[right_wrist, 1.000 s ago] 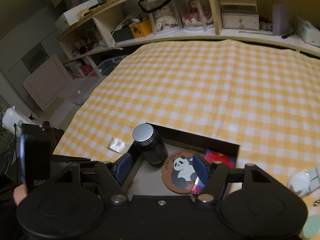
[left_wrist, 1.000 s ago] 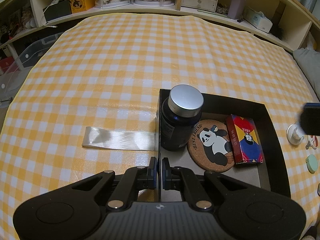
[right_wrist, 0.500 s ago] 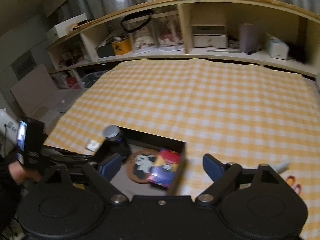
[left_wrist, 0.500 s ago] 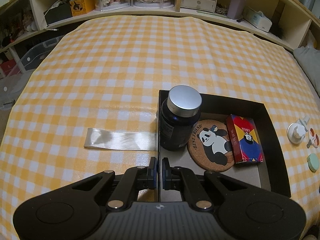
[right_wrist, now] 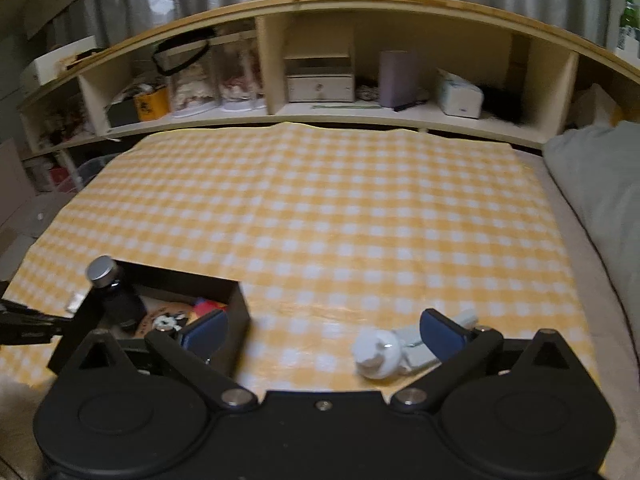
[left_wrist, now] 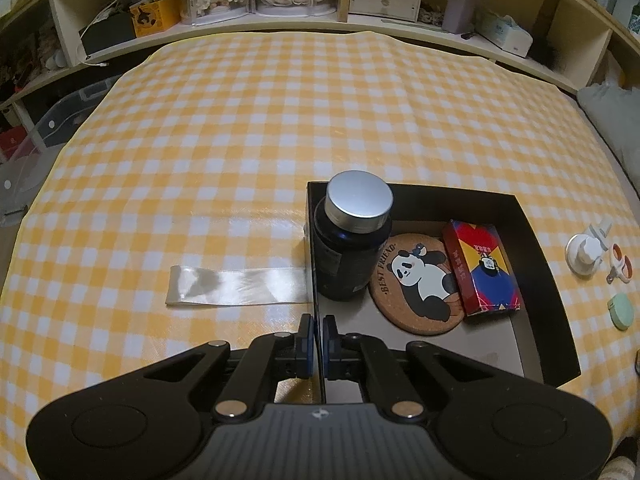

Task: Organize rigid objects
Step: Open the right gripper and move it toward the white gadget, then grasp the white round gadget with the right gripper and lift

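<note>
A black box (left_wrist: 538,248) on the yellow checked cloth holds a dark bottle with a silver cap (left_wrist: 350,236), a panda coaster (left_wrist: 416,280) and a red and blue card box (left_wrist: 482,268). My left gripper (left_wrist: 319,344) is shut on the box's left wall. My right gripper (right_wrist: 324,330) is open and empty, low over the cloth to the right of the box (right_wrist: 236,304). A white plastic piece (right_wrist: 380,354) lies just inside its right finger; it also shows in the left wrist view (left_wrist: 584,248).
A clear tape strip (left_wrist: 236,282) lies left of the box. An orange-ringed piece (left_wrist: 620,266) and a mint green disc (left_wrist: 620,312) lie right of it. Cluttered shelves (right_wrist: 320,92) run along the far edge. A grey pillow (right_wrist: 600,184) lies at right.
My right gripper has swung right, from over the box to the cloth beside it, near the white piece. The left gripper has stayed shut on the box wall.
</note>
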`<state>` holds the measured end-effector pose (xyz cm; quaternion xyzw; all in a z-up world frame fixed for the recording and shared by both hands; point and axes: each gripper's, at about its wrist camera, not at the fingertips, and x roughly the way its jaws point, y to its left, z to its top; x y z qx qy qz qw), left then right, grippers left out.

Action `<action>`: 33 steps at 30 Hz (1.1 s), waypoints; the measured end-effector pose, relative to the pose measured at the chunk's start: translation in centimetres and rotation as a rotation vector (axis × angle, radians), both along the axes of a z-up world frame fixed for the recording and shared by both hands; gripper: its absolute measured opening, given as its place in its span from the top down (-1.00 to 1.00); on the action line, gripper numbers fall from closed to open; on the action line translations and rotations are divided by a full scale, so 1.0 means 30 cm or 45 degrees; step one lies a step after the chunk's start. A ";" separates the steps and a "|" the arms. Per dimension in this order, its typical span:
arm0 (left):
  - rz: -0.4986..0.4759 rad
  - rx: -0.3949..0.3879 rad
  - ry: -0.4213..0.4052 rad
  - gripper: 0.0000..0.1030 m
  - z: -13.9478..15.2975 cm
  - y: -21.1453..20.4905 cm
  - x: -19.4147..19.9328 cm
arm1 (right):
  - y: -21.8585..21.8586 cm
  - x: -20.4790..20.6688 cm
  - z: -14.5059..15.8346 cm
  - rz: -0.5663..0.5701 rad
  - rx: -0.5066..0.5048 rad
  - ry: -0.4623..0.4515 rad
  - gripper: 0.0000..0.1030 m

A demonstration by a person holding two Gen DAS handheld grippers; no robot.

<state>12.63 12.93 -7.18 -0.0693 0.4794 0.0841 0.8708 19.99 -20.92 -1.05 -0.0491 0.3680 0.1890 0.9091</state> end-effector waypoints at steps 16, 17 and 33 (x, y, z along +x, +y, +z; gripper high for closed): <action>0.088 -0.061 -0.034 0.96 0.005 0.042 -0.003 | -0.202 0.125 -0.077 -0.319 0.002 0.101 -1.00; 0.093 -0.060 -0.036 0.96 0.005 0.043 -0.001 | -0.207 0.130 -0.084 -0.327 -0.014 0.100 -1.00; 0.090 -0.046 -0.035 0.95 0.009 0.027 -0.002 | 0.000 0.130 -0.260 0.140 -0.367 0.055 -0.14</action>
